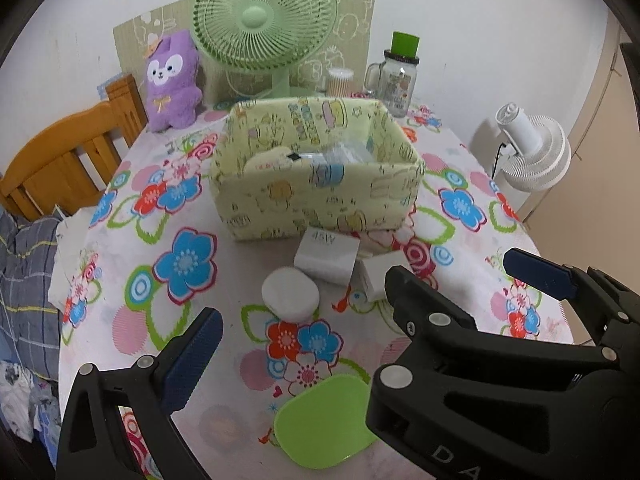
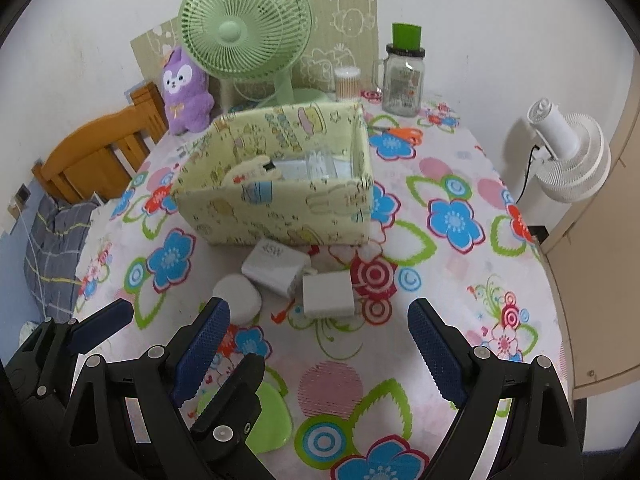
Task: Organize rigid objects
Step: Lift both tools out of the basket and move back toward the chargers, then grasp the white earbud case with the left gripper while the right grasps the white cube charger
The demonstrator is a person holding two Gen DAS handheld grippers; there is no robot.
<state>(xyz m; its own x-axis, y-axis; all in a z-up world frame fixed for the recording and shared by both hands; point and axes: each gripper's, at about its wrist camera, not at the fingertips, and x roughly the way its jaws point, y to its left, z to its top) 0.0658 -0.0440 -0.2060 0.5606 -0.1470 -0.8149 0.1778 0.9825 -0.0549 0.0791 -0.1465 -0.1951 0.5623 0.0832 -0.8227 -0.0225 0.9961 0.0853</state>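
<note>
On a table covered with a flowered cloth [image 1: 188,264] stands a pale yellow fabric box [image 1: 316,196] with cartoon prints, and inside it some items lie, a cream one and some clear packets, but I cannot tell exactly what they are. Just in front of the box, on the cloth, there are 3 white objects close together: a charger block marked 45W [image 1: 326,256] that touches or almost touches the front wall of the box, a second white block [image 2: 328,290] just beside it on the right, and a round white case [image 1: 290,294] on the left, nearer to the cameras. A flat green lid-like piece [image 1: 324,420] lies at the near edge of the table. The left gripper [image 1: 308,320] hangs above the cloth with its blue pads wide apart and with nothing between them; the round case lies below and ahead of it. The right gripper [image 2: 320,344] also has its jaws wide apart and empty, and the second white block is just ahead of it. At the back stand a green fan [image 1: 264,20], a purple plush toy [image 1: 172,80], a glass jar with green top [image 1: 396,76], and orange scissors [image 2: 400,134] lie behind the box on the right.
</note>
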